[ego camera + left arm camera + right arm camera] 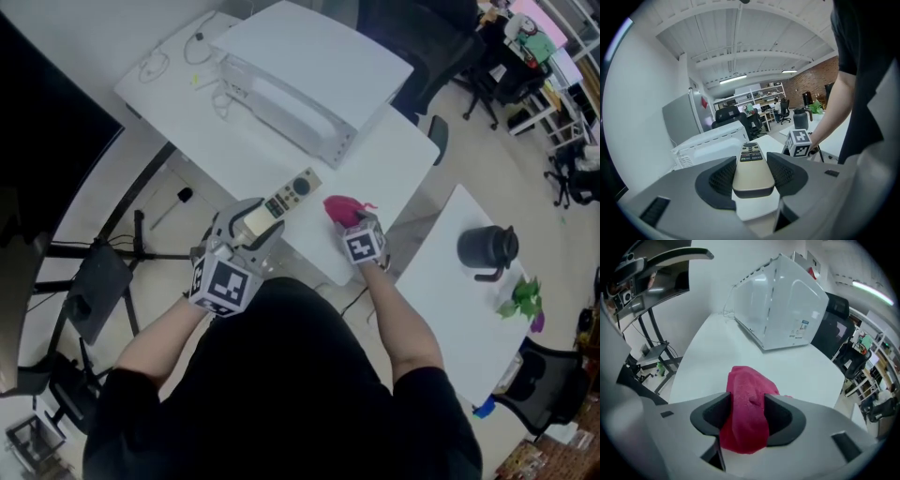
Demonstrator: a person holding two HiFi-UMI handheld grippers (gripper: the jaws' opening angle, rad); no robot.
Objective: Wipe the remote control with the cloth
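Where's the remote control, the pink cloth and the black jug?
remote control [286,197]: head view, middle of its pale body.
cloth [746,399]: right gripper view, middle of the pink heap.
black jug [486,246]: head view, its dark body.

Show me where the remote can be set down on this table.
Bare tabletop lies between the white appliance and the cloth, and left of the remote. The far-left corner is crowded with cables. The side table is free before the black jug.

I'm clamping the left gripper [752,169] on the remote control [287,196] and tilting it slightly downward, forearm reaching forward. I'm angling the right gripper [749,414] steeply down, its jaws standing wide apart and straddling the cloth [746,394].
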